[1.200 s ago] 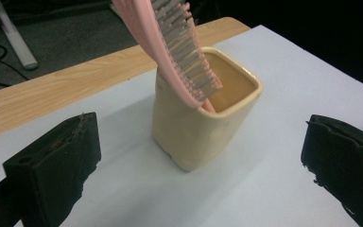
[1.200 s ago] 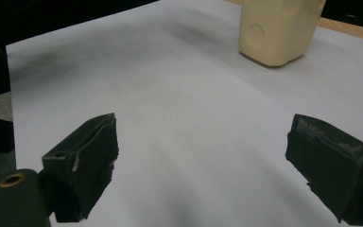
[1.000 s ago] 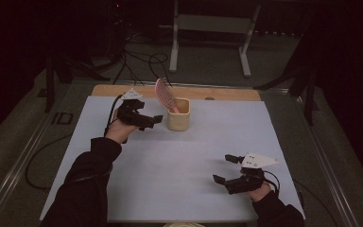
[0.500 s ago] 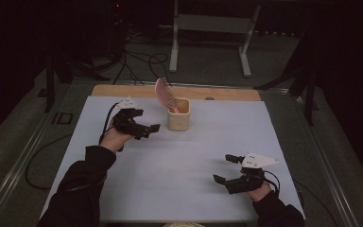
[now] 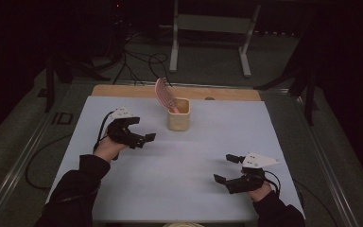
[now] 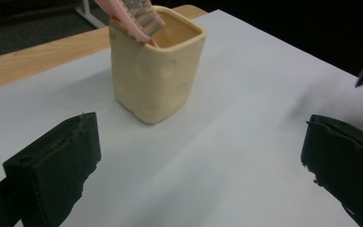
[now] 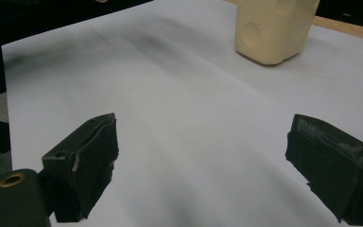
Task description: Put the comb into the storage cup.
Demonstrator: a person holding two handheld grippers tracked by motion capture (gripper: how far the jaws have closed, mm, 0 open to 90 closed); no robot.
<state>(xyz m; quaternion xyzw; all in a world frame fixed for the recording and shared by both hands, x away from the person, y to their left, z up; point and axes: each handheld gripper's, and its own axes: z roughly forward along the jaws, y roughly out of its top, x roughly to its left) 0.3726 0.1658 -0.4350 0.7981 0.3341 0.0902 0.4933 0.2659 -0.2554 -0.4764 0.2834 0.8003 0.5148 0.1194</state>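
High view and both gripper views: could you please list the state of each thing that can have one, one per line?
Left gripper: open, empty, near the cup's left side, apart from it.
Right gripper: open, empty, low over the white sheet.
Cup: upright on the sheet, holding the brush.
Pink brush: standing handle-down in the cup, head above the rim, leaning left.

The desk [image 5: 179, 179] is covered by a pale sheet [image 5: 217, 142], with a bare wooden strip [image 5: 123, 91] along its far edge. A cream square cup [image 5: 178, 115] stands on the sheet just before that strip, holding a pink brush [image 5: 162, 93].
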